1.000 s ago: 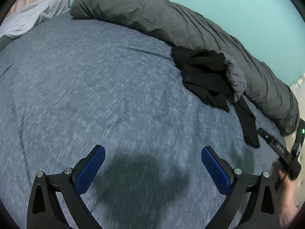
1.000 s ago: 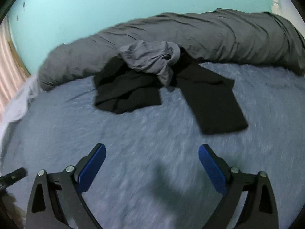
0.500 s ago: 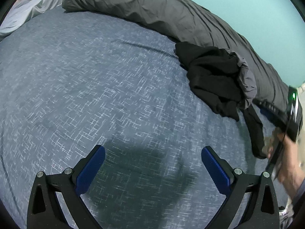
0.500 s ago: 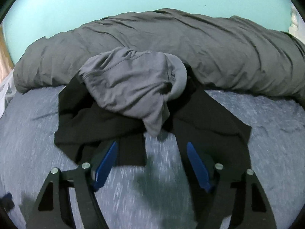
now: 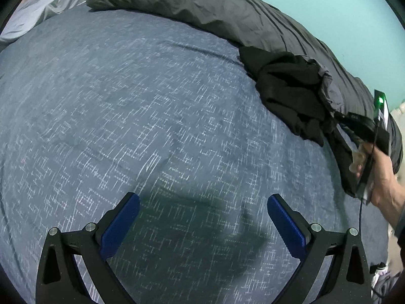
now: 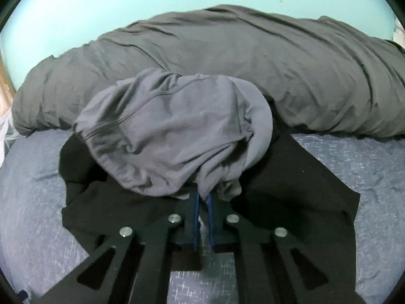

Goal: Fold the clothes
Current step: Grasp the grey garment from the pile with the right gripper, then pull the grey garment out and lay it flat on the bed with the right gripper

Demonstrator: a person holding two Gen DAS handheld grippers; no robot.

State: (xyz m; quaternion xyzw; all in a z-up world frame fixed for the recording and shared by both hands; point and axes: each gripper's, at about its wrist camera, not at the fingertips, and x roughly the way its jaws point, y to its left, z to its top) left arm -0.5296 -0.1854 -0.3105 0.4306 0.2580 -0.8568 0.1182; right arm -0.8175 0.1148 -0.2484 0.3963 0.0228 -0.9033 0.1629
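A crumpled grey garment [image 6: 172, 131] lies on top of a black garment [image 6: 303, 197] on the blue bed. My right gripper [image 6: 202, 197] is shut on the lower edge of the grey garment, its blue pads pinching the cloth. In the left wrist view the same pile, the black garment [image 5: 288, 93] and the grey garment [image 5: 329, 88], lies at the far right, with the right gripper body [image 5: 364, 131] in a hand beside it. My left gripper [image 5: 202, 217] is open and empty above bare bed sheet, well left of the pile.
A long dark grey duvet roll [image 6: 253, 63] runs along the turquoise wall behind the pile and also shows in the left wrist view [image 5: 215, 7]. A pale pillow [image 5: 43, 10] lies at the far left. The blue bed sheet [image 5: 126, 101] spreads wide.
My right gripper has moved forward onto the pile and closed on the grey garment's lower edge. My left gripper stays open and has shifted only slightly.
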